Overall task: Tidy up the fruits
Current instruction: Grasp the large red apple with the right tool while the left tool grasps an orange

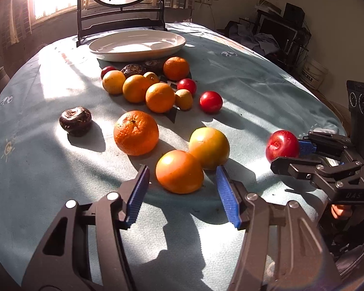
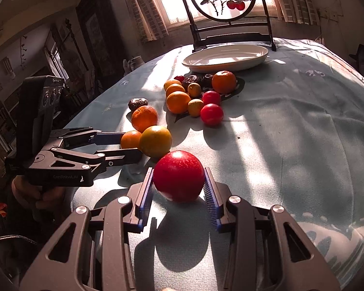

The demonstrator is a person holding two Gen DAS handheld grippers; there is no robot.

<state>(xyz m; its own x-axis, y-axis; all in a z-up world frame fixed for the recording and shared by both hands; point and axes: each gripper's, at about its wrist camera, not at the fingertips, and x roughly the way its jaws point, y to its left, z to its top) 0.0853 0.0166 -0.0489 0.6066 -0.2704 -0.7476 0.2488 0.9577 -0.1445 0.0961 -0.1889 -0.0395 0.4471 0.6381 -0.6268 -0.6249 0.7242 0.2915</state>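
My left gripper (image 1: 182,189) is open around a small orange (image 1: 179,171) on the blue tablecloth; its pads do not touch it. A yellow-orange fruit (image 1: 209,147) touches that orange behind it. My right gripper (image 2: 179,191) is shut on a red apple (image 2: 178,175), which also shows in the left wrist view (image 1: 282,145). The left gripper shows in the right wrist view (image 2: 123,145) beside the same small orange (image 2: 130,139). An empty white oval plate (image 1: 123,46) stands at the back.
A big orange (image 1: 136,133), a dark brown fruit (image 1: 75,120), and a cluster of several oranges, small yellow fruits and red fruits (image 1: 157,89) lie mid-table. A framed round painting on a dark stand (image 1: 121,2) rises behind the plate. The table edge curves near right.
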